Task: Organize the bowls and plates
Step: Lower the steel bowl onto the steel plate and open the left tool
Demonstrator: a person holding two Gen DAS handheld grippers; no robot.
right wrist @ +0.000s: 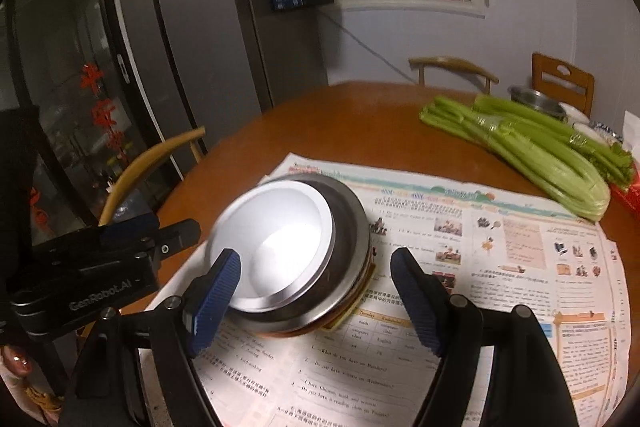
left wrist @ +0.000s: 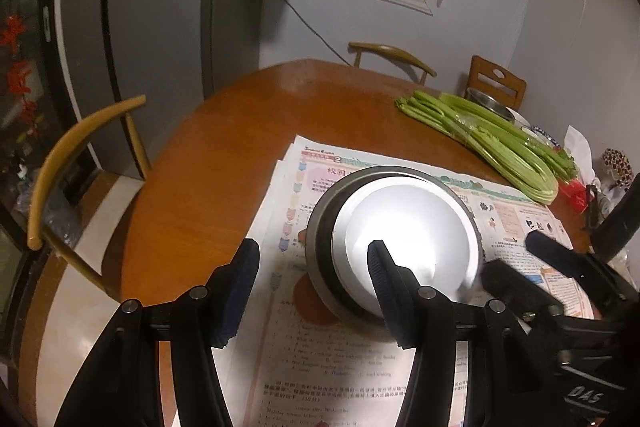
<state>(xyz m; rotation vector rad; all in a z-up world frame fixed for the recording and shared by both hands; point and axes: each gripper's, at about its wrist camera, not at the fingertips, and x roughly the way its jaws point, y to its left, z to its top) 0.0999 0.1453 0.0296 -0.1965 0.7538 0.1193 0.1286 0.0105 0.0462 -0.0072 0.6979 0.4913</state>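
A stack of dishes sits on the newspaper (left wrist: 320, 367). It is a dark steel bowl (left wrist: 320, 227) with a pale silver plate (left wrist: 408, 227) lying in it, over a brownish plate (right wrist: 300, 331). My left gripper (left wrist: 314, 251) is open above the stack's near left edge. Its right finger (left wrist: 384, 287) crosses in front of the plate, and its left finger hangs over paper, clear of the bowl. My right gripper (right wrist: 316, 257) is open and straddles the bowl (right wrist: 348, 227) and plate (right wrist: 276, 239). Its pads stand apart from the rim.
The round wooden table (left wrist: 220, 167) carries a celery bundle (left wrist: 500, 143) at the far right. Behind the celery are another steel bowl (left wrist: 488, 103) and some white dishes. Wooden chairs (left wrist: 80, 155) ring the table and a grey fridge stands behind it. The two grippers' bodies are close together.
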